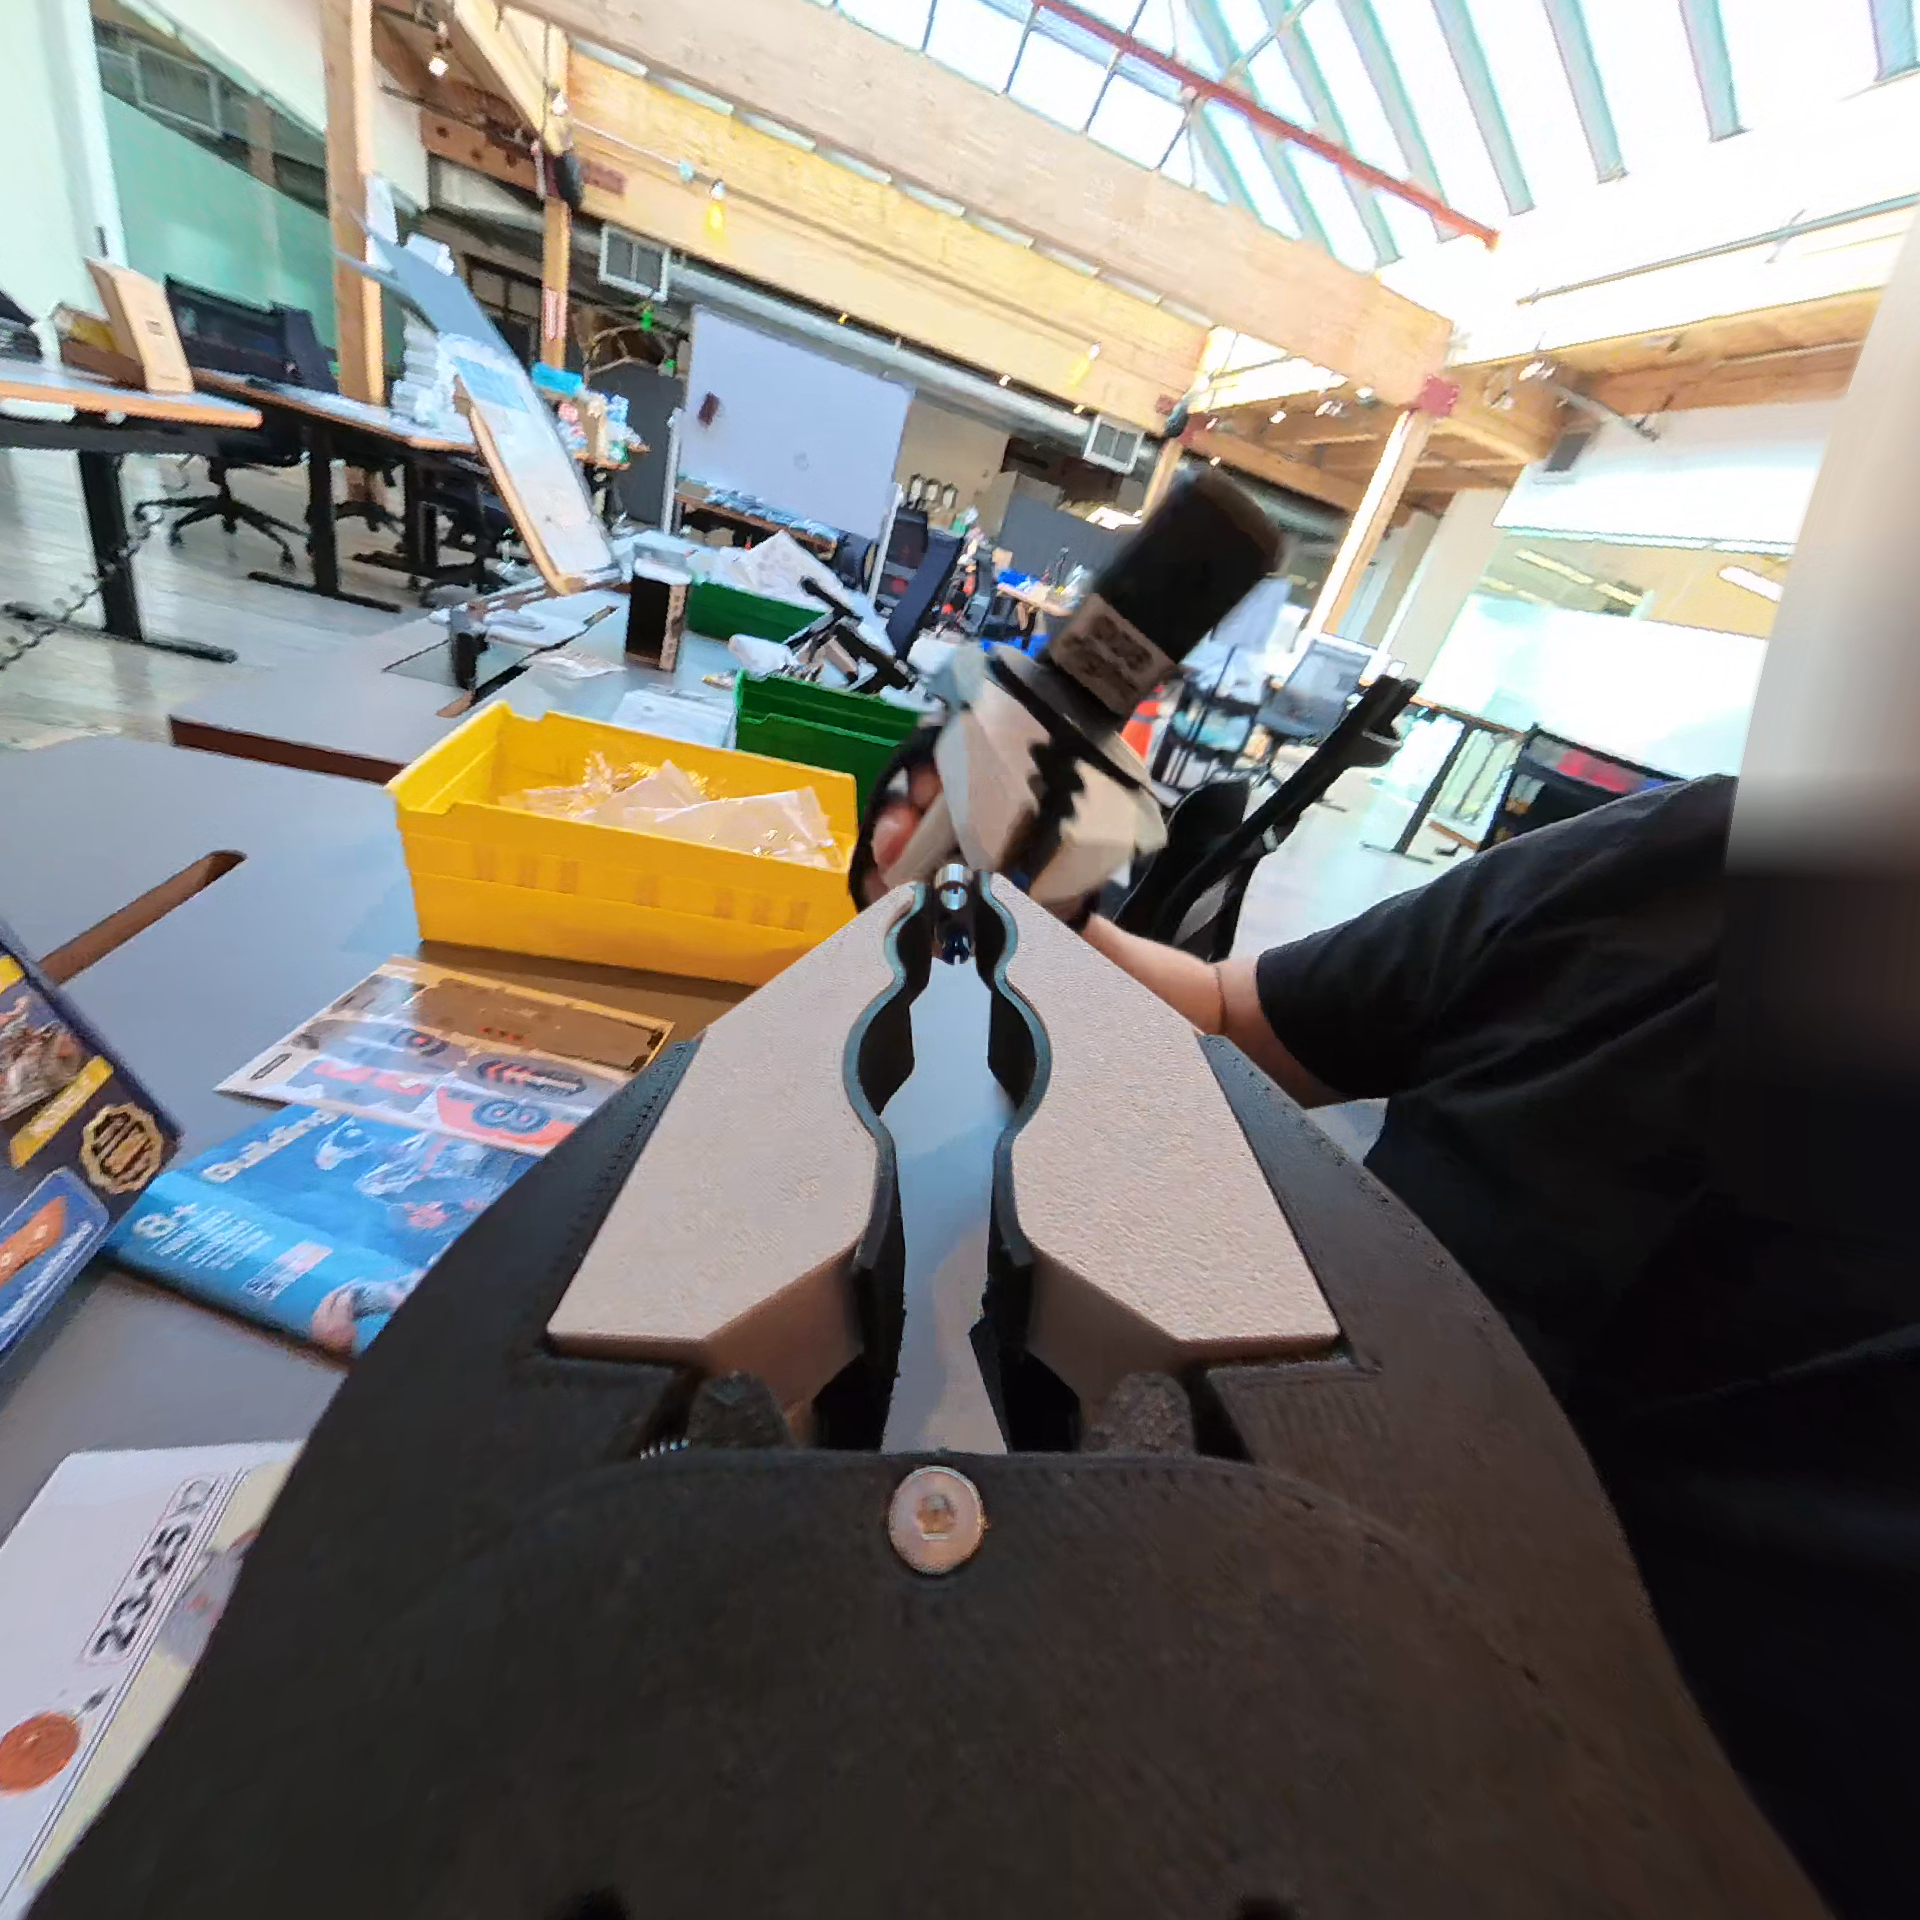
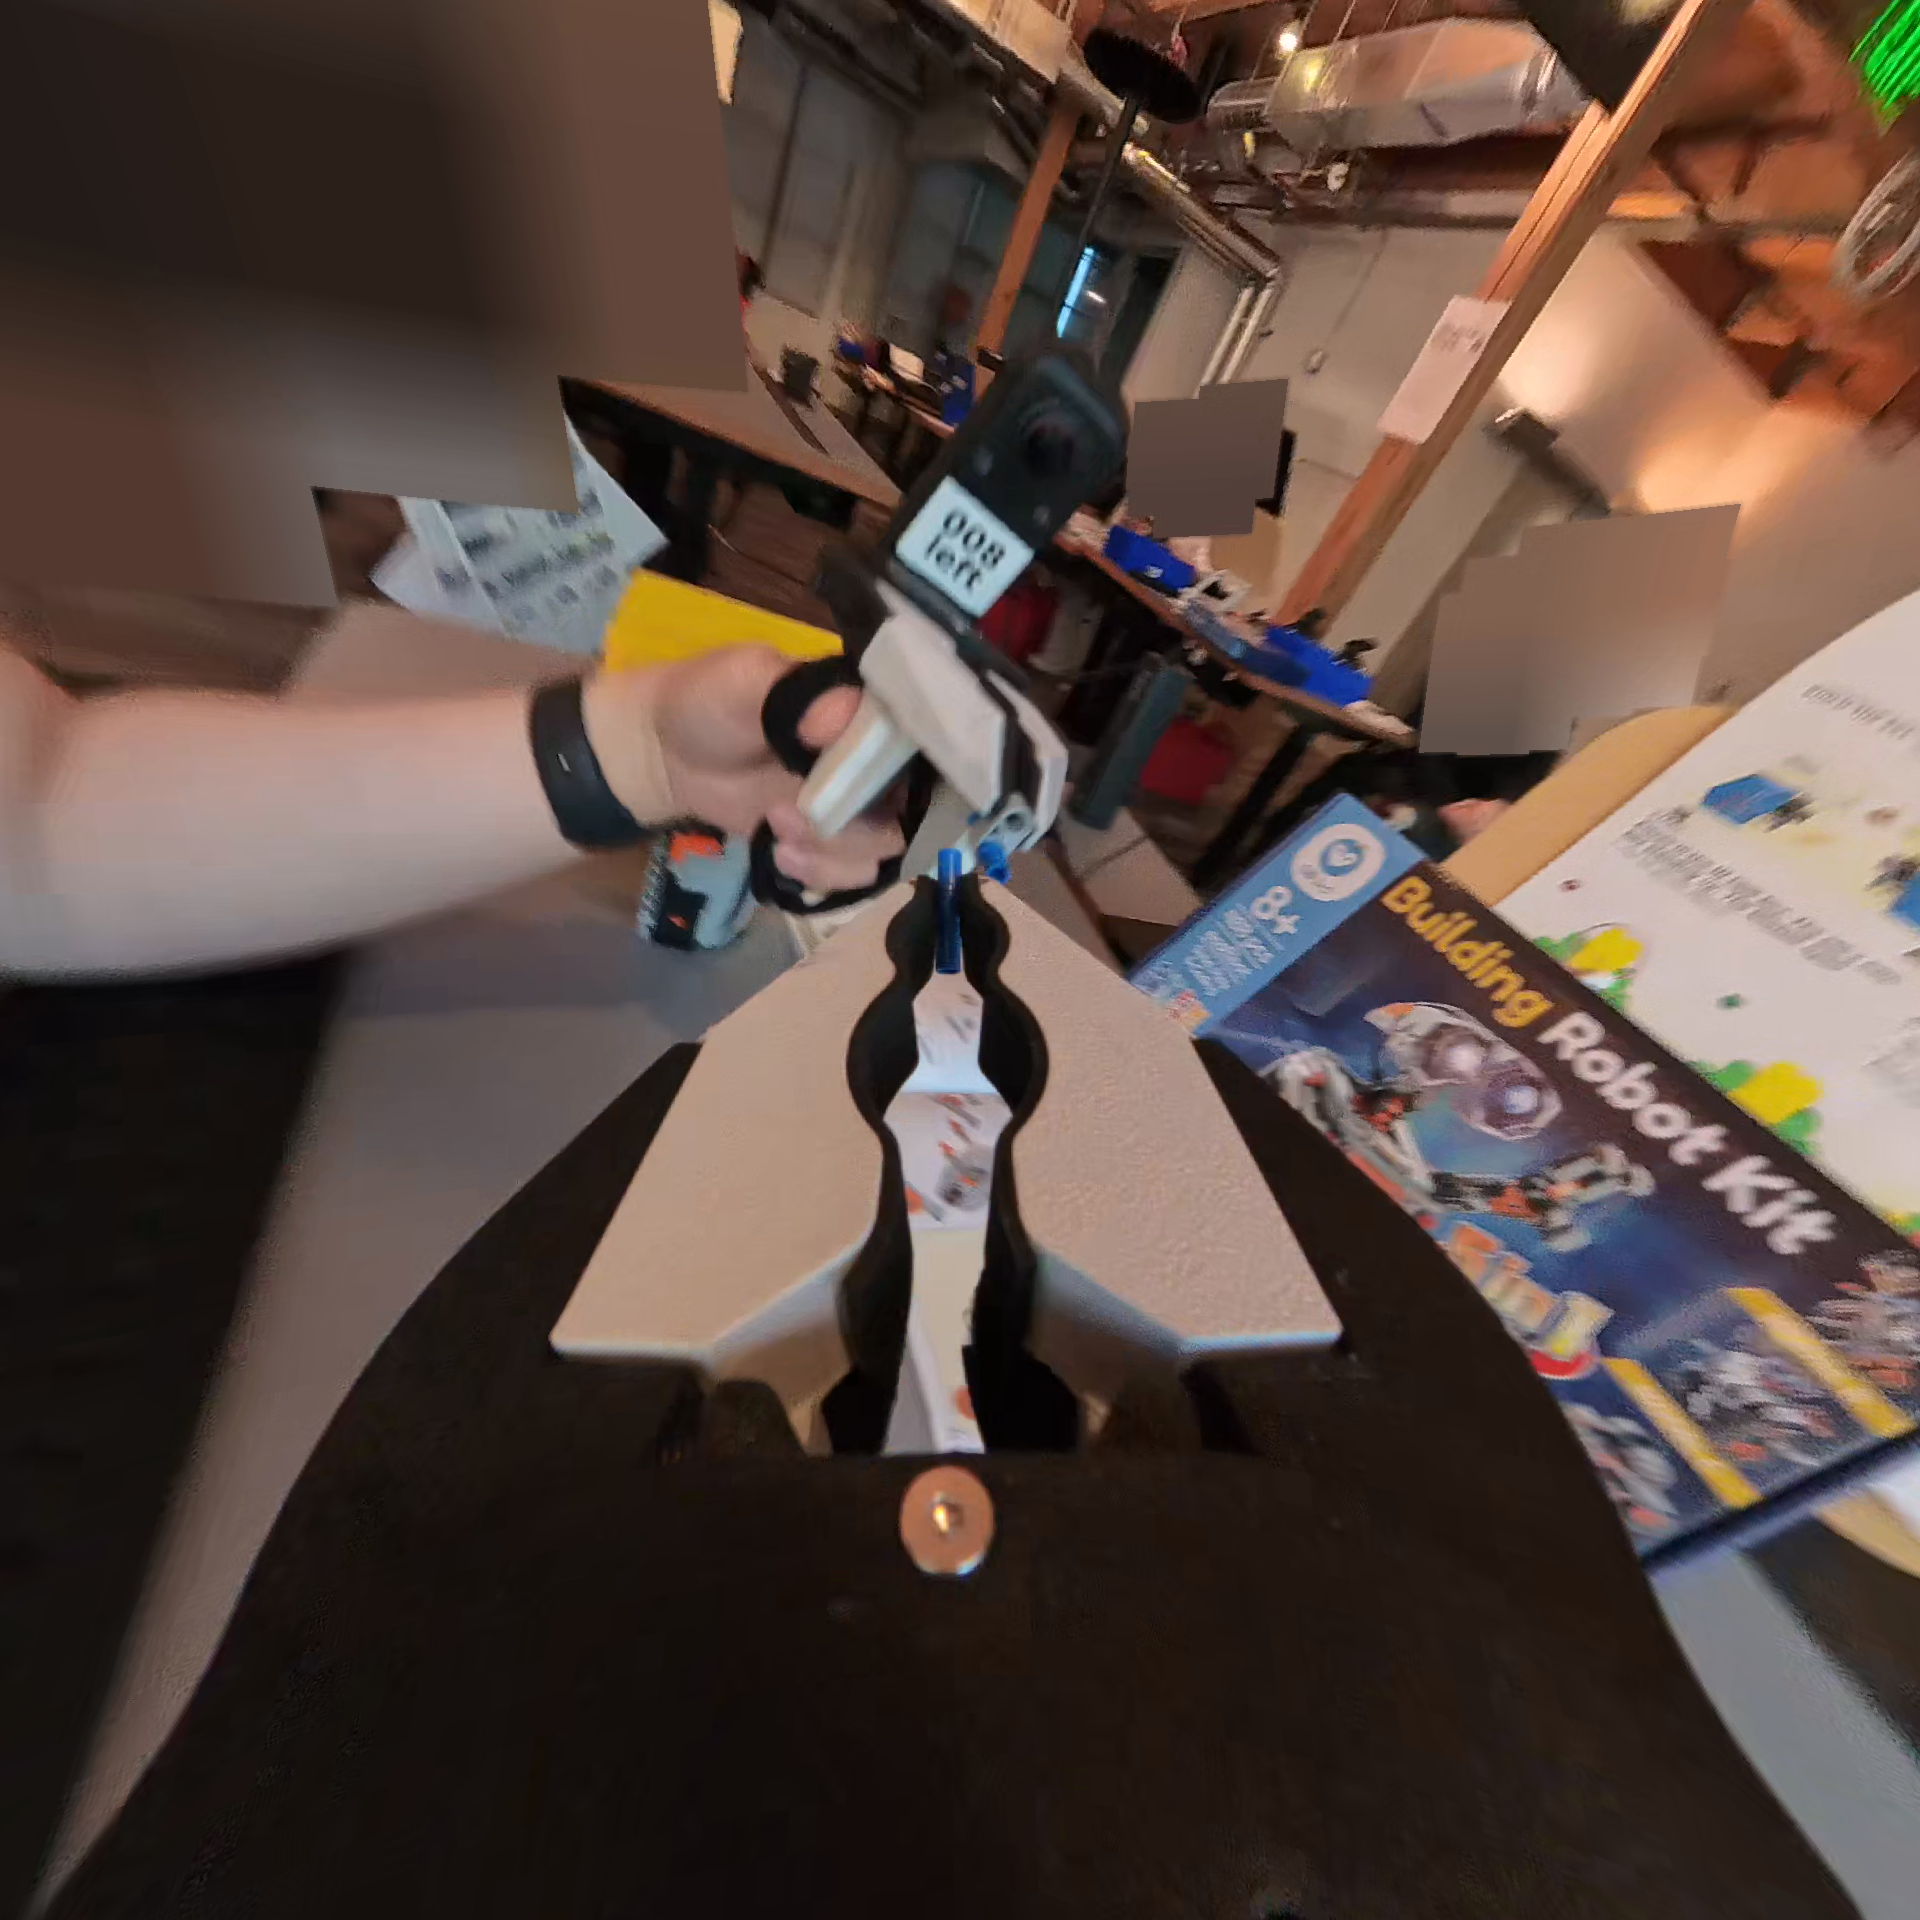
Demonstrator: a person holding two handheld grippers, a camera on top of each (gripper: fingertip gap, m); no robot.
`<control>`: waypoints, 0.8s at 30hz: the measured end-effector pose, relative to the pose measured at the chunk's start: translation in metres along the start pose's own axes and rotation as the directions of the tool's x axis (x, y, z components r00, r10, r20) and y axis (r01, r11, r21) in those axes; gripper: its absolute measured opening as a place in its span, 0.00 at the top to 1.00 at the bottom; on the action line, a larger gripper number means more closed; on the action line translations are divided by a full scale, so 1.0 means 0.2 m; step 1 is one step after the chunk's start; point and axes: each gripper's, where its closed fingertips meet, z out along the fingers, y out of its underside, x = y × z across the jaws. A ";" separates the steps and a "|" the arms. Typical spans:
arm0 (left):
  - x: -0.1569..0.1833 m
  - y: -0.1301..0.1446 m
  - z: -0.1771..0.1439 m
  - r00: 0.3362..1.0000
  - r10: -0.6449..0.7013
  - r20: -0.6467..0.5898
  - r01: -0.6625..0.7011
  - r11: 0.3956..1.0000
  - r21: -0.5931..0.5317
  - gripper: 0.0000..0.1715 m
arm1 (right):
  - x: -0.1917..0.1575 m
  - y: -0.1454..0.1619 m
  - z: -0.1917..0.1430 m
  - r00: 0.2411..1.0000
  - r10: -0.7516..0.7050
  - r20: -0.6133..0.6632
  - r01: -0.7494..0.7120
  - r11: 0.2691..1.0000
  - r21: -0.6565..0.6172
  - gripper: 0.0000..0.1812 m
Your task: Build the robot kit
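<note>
While the right gripper (image 2: 951, 894) pinches a blue pin (image 2: 948, 925) lengthwise along its fingers, the left gripper (image 1: 951, 899) clamps a grey connector piece (image 1: 951, 891), both raised above the bench (image 1: 208, 810), tips nearly touching, near the yellow bin (image 1: 623, 894).

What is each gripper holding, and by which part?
The left gripper pinches a small grey building piece at its fingertips, gripped by its sides. The right gripper pinches a blue pin along its lower shaft, upper end protruding.

On the bench (image 1: 208, 935), a bin (image 1: 623, 883) holding bags (image 1: 675, 800) sits behind a sheet (image 1: 457, 1049), a booklet (image 1: 312, 1226) nearer, a box (image 1: 62, 1143) left.
</note>
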 end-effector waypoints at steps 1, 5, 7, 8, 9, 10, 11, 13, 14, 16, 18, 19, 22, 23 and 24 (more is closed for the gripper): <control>0.01 -0.01 0.00 1.000 0.001 -0.021 0.000 1.000 0.021 0.97 | 0.03 -0.05 -0.01 0.997 0.079 0.027 -0.079 0.997 0.008 0.98; 0.04 -0.06 -0.03 0.998 0.017 -0.065 -0.011 0.996 0.089 0.97 | 0.14 -0.17 -0.02 0.940 0.316 0.127 -0.316 0.948 -0.024 0.98; 0.05 -0.08 -0.05 0.997 0.049 -0.056 -0.042 0.993 0.114 0.97 | 0.14 -0.21 -0.01 0.869 0.450 0.206 -0.446 0.892 -0.070 0.98; 0.06 -0.09 -0.05 0.996 0.068 -0.051 -0.062 0.991 0.120 0.97 | 0.13 -0.22 -0.01 0.830 0.502 0.243 -0.494 0.864 -0.100 0.98; 0.06 -0.09 -0.05 0.995 0.085 -0.044 -0.080 0.990 0.117 0.97 | 0.12 -0.22 -0.01 0.810 0.529 0.254 -0.520 0.848 -0.108 0.98; 0.06 -0.09 -0.05 0.994 0.101 -0.037 -0.096 0.990 0.106 0.97 | 0.13 -0.21 0.00 0.806 0.539 0.245 -0.531 0.841 -0.100 0.98; 0.07 -0.08 -0.05 0.993 0.114 -0.029 -0.111 0.990 0.092 0.97 | 0.13 -0.19 0.01 0.800 0.550 0.239 -0.540 0.834 -0.114 0.98; 0.05 -0.06 -0.05 0.992 0.123 -0.007 -0.123 0.991 0.059 0.97 | 0.10 -0.16 0.02 0.773 0.578 0.261 -0.555 0.816 -0.163 0.98; 0.05 -0.05 -0.05 0.992 0.126 -0.002 -0.126 0.991 0.040 0.97 | 0.09 -0.15 0.02 0.764 0.588 0.266 -0.563 0.809 -0.171 0.98; 0.03 -0.03 -0.04 0.990 0.138 0.018 -0.138 0.990 0.016 0.97 | 0.09 -0.12 0.03 0.755 0.600 0.267 -0.569 0.800 -0.188 0.98; 0.03 -0.02 -0.03 0.990 0.140 0.015 -0.140 0.990 0.015 0.97 | 0.08 -0.08 0.04 0.739 0.617 0.269 -0.575 0.786 -0.225 0.98; 0.03 -0.02 -0.03 0.990 0.140 0.019 -0.140 0.990 0.009 0.97 | 0.07 -0.06 0.04 0.728 0.630 0.270 -0.581 0.776 -0.244 0.98; 0.02 0.01 -0.01 0.986 0.163 0.038 -0.161 0.986 -0.030 0.97 | 0.05 -0.03 0.05 0.685 0.666 0.294 -0.607 0.745 -0.276 0.98; 0.02 0.01 -0.01 0.985 0.168 0.039 -0.167 0.985 -0.033 0.97 | 0.04 -0.02 0.06 0.673 0.675 0.302 -0.611 0.738 -0.288 0.98; 0.03 0.01 -0.01 0.985 0.170 0.034 -0.170 0.985 -0.029 0.97 | 0.03 -0.01 0.06 0.665 0.682 0.305 -0.615 0.731 -0.294 0.98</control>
